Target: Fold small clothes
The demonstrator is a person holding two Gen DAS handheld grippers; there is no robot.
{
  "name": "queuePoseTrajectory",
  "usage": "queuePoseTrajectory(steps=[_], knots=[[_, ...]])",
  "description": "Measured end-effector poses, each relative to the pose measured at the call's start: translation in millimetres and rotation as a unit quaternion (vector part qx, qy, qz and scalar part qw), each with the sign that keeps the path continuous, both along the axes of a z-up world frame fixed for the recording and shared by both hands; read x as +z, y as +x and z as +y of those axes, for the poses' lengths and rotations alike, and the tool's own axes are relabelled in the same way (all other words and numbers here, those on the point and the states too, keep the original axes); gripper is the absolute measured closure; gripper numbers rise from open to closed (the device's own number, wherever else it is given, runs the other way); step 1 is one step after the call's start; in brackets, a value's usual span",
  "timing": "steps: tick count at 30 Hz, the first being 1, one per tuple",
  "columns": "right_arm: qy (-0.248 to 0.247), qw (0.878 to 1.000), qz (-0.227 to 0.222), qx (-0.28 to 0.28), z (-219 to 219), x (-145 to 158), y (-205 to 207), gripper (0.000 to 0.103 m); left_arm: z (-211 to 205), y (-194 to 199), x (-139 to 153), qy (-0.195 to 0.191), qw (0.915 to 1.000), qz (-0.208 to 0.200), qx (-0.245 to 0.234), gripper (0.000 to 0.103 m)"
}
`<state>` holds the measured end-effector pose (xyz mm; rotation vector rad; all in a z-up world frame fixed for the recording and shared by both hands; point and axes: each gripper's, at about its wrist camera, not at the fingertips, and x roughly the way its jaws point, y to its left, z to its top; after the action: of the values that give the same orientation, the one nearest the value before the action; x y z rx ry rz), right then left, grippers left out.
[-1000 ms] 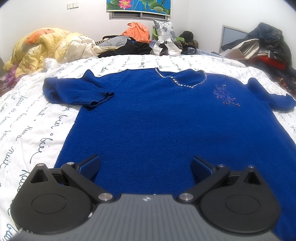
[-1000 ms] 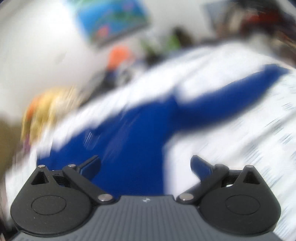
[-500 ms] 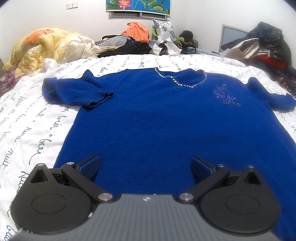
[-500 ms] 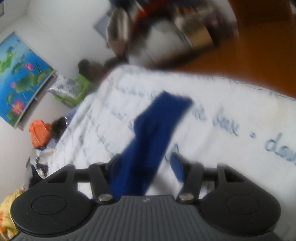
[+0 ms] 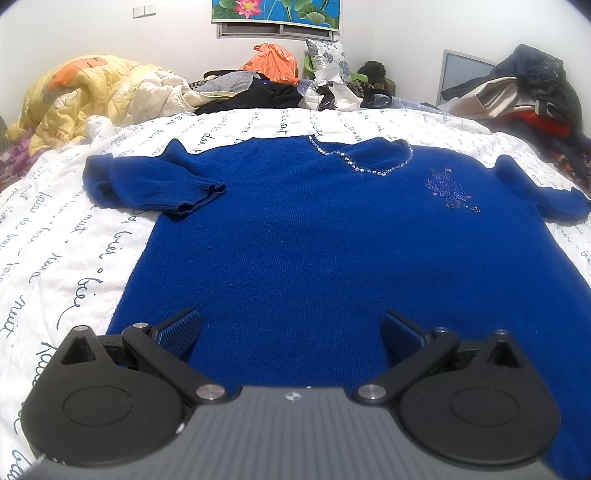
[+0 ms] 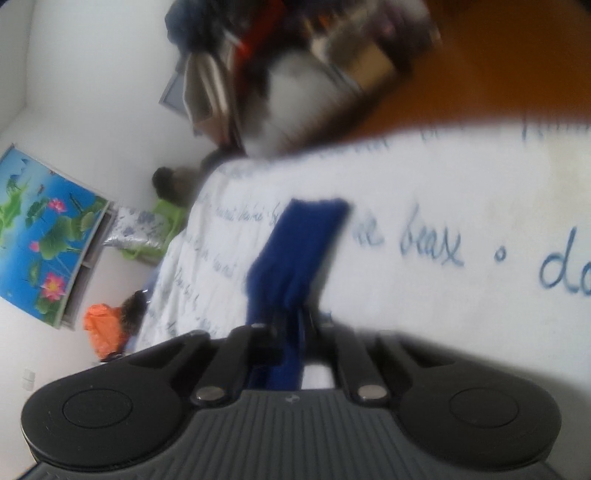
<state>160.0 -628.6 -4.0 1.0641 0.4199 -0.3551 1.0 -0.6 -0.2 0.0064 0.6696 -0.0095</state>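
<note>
1. A blue sweater (image 5: 295, 236) lies flat, front up, on a bed (image 5: 55, 236) covered with a white sheet printed in dark script; it fills the middle of the left wrist view, hem toward the bottom of the frame.
2. Its neckline, trimmed with beads (image 5: 365, 162), sits in the upper middle; a beaded motif (image 5: 448, 188) lies on the chest to the right of it.
3. The sleeve at the left (image 5: 155, 186) is folded inward, its cuff lying on the sweater's body; the sleeve at the right (image 5: 546, 195) stretches out toward the right edge of the frame.
4. The left gripper (image 5: 291, 326) hovers over the lower part of the sweater at the bottom of the frame, its jaws wide apart with nothing between them.
5. In the right wrist view, which is tilted and blurred, the right gripper (image 6: 293, 328) has its jaws closed on a sleeve (image 6: 299, 251), which runs up from them to its cuff in the middle of the frame, lying over the white sheet.
6. At the top of the left wrist view a yellow quilt (image 5: 85, 96) is heaped at the upper left, a pile of clothes (image 5: 258, 92) with an orange bag (image 5: 273, 61) lies at the head of the bed, and more clothes (image 5: 517, 92) are stacked at the upper right.
7. A lotus picture (image 5: 277, 11) hangs on the white wall above the pile.
</note>
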Motion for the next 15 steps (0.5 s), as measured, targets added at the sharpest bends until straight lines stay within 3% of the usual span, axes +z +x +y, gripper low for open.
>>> queuePoseTrajectory(steps=[4,7,9,11,12,13,14,15], knots=[[-0.076,0.997,-0.018,0.014,29.8,34.3,3.8,0.099,-1.0,0.8,-0.3,-0.001,1.0000,0.000,0.000,0.000],[-0.153,0.977,-0.076,0.125,106.7,82.8,11.2,0.099,-1.2,1.6,-0.1,-0.001,1.0000,0.000,0.000,0.000],[-0.198,0.944,-0.125,0.231,186.4,110.4,10.9,0.099,-1.2,1.6,-0.1,-0.001,1.0000,0.000,0.000,0.000],[-0.245,0.896,-0.160,0.334,276.7,123.7,4.3,0.098,-1.1,1.6,-0.1,-0.002,1.0000,0.000,0.000,0.000],[-0.262,0.873,-0.165,0.378,319.1,121.9,0.1,0.093,-1.3,1.6,-0.1,-0.001,1.0000,0.000,0.000,0.000],[-0.270,0.847,-0.161,0.430,358.9,114.4,-2.2,0.084,-1.0,2.0,-0.1,-0.001,1.0000,0.000,0.000,0.000],[-0.269,0.824,-0.144,0.477,393.7,103.2,-3.5,0.055,-1.0,1.9,0.0,-0.001,1.0000,0.000,0.000,0.000],[-0.263,0.814,-0.123,0.503,417.1,91.4,-6.2,0.036,-1.1,1.9,-0.1,-0.001,1.0000,0.000,0.000,0.000]])
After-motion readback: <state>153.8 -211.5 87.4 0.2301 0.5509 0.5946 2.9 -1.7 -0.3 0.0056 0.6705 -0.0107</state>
